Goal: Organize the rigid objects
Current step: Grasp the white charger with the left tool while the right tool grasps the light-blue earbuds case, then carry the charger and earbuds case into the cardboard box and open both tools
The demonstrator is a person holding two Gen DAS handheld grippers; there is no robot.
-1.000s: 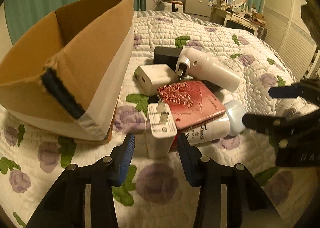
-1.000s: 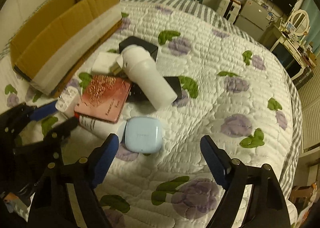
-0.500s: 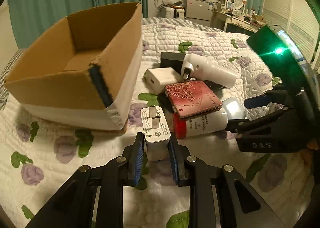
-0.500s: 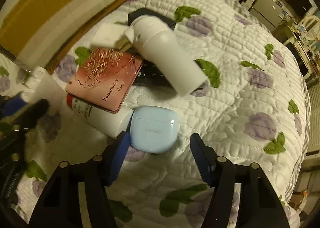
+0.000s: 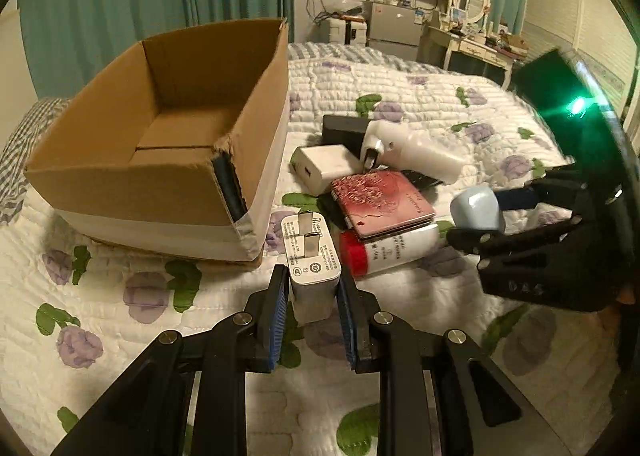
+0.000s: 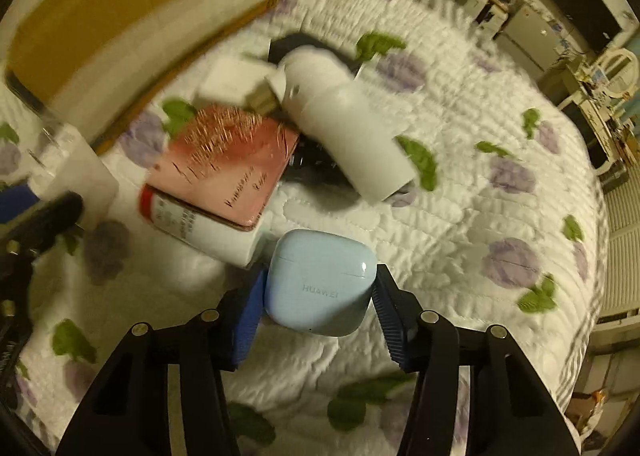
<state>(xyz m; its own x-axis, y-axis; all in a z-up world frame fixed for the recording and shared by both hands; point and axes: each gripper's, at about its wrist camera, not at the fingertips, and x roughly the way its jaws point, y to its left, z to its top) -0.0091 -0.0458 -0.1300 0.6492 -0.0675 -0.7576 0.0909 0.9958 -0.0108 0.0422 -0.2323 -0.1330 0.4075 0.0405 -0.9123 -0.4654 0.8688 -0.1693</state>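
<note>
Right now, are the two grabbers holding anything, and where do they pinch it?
The left gripper pinches the white charger by its two side faces. The right gripper is closing on the blue earbud case, pads at its sides.

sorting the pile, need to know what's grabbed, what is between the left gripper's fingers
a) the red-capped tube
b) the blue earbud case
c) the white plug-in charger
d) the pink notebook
c: in the left wrist view the left gripper is shut on the white plug-in charger, prongs up, beside the cardboard box; the blue earbud case sits between the right gripper's closing jaws.
</note>
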